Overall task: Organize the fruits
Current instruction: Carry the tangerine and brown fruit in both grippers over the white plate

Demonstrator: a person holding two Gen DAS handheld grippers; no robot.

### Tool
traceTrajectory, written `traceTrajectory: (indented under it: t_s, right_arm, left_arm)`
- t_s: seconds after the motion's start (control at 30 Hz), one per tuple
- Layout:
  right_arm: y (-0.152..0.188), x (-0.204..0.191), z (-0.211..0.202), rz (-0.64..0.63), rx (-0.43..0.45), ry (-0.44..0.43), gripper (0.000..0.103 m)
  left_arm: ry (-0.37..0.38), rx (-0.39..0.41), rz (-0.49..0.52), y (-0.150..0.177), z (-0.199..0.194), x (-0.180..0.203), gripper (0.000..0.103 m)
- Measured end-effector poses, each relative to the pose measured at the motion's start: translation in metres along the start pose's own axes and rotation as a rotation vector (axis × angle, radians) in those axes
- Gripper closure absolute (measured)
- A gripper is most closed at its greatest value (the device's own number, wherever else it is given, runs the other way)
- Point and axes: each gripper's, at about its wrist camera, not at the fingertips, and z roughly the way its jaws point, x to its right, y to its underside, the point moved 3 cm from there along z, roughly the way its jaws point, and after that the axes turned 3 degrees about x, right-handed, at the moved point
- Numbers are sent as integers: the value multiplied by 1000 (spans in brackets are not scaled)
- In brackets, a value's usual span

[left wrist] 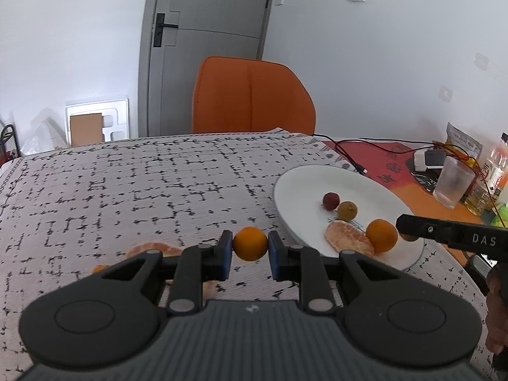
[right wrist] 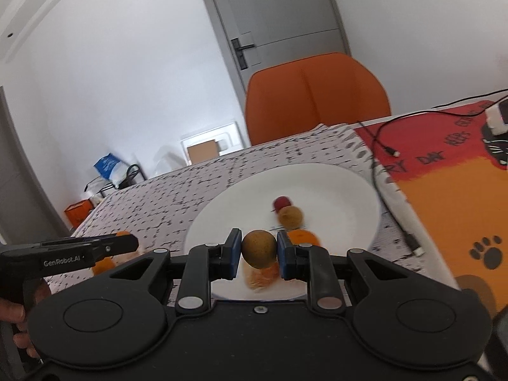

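Note:
My left gripper (left wrist: 250,245) is shut on a small round orange fruit (left wrist: 250,243), held just above the patterned tablecloth left of the white plate (left wrist: 295,181). On the plate lie a red fruit (left wrist: 330,201), a brownish fruit (left wrist: 347,210), a peeled mandarin (left wrist: 349,243) and an orange fruit (left wrist: 381,235). My right gripper (right wrist: 258,250) is shut on a brownish-green round fruit (right wrist: 258,249) over the near part of the plate (right wrist: 349,181). More peeled mandarin pieces (left wrist: 152,249) lie on the cloth at the left.
An orange chair (left wrist: 250,95) stands behind the table. At the right are black cables (left wrist: 365,149), a clear cup (left wrist: 452,182), bottles (left wrist: 495,165) and a snack bag (left wrist: 460,139) on a red-orange mat (right wrist: 444,190). A person's hand (right wrist: 19,311) holds the left gripper.

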Motion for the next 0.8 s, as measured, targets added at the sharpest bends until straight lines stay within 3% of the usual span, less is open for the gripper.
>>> traceTrajectory:
  t_s: [0.7,0.8]
  right_arm:
    - [1,44,2,60,37,77,80]
    - [-2,43,1,51,64,74,74]
  left_arm:
    - [38,-25,66,-6,26,37,81]
    - [44,-27,76,-9,30,42,81]
